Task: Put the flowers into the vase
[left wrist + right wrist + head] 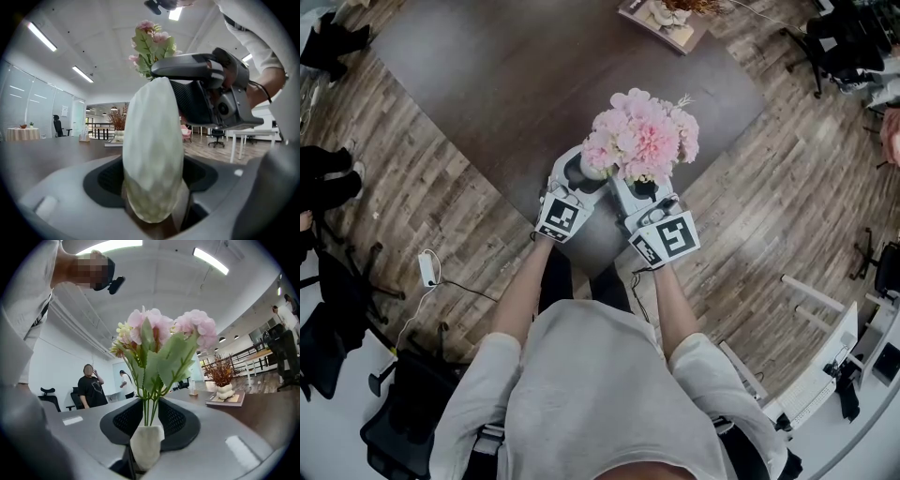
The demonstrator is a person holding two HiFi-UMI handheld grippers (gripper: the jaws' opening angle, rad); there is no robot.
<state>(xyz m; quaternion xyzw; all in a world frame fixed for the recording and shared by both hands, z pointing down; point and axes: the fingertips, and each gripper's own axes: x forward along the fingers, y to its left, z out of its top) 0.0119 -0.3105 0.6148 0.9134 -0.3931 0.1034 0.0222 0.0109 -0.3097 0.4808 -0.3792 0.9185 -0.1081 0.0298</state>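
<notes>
My left gripper (584,178) holds an upright white textured vase (152,154) between its jaws, which press on its sides. In the head view only a little of the vase (592,171) shows under the pink flowers (642,136). My right gripper (630,184) is level at the vase's top, directly below the blooms (150,42). In the right gripper view the green stems (150,411) stand upright between the jaws, rising from a white piece (146,446). A thin dark gap shows beside that piece, and the pads do not press on the stems.
The vase stands near the front corner of a dark table (516,84). At its far edge lies a tray with a dried-plant ornament (666,19). Office chairs stand on the wooden floor around it. Two people (91,390) stand in the background.
</notes>
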